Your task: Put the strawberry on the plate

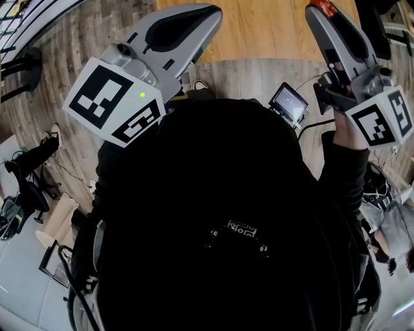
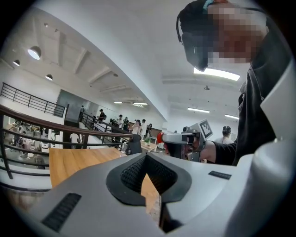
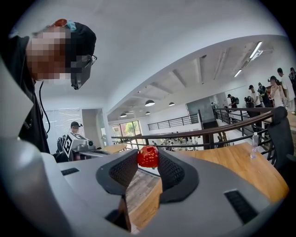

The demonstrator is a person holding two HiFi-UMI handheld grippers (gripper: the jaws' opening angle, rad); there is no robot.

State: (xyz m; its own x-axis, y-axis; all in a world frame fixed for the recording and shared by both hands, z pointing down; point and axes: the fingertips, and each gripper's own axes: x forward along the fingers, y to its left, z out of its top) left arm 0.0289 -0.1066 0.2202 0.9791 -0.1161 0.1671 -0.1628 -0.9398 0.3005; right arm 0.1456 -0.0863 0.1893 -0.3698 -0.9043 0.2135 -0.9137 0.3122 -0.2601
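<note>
A small red strawberry (image 3: 148, 156) sits pinched between the tips of my right gripper (image 3: 148, 159), which is shut on it. In the head view the same strawberry (image 1: 322, 7) shows at the top right, at the end of the right gripper (image 1: 321, 11) held up in front of the person's dark torso. The left gripper (image 1: 204, 16) is raised at the top left, and in its own view the left gripper (image 2: 146, 157) has its pads meeting at the tips with nothing between them. The right gripper (image 2: 182, 139) shows across from it, level. No plate is in view.
A light wooden tabletop (image 1: 259, 26) lies ahead beyond both grippers, with grey wood flooring around it. A small screen device (image 1: 289, 102) sits low near the right arm. A dark railing (image 3: 217, 129), a bottle (image 3: 253, 146), a chair (image 3: 282, 134) and distant people (image 2: 122, 122) show.
</note>
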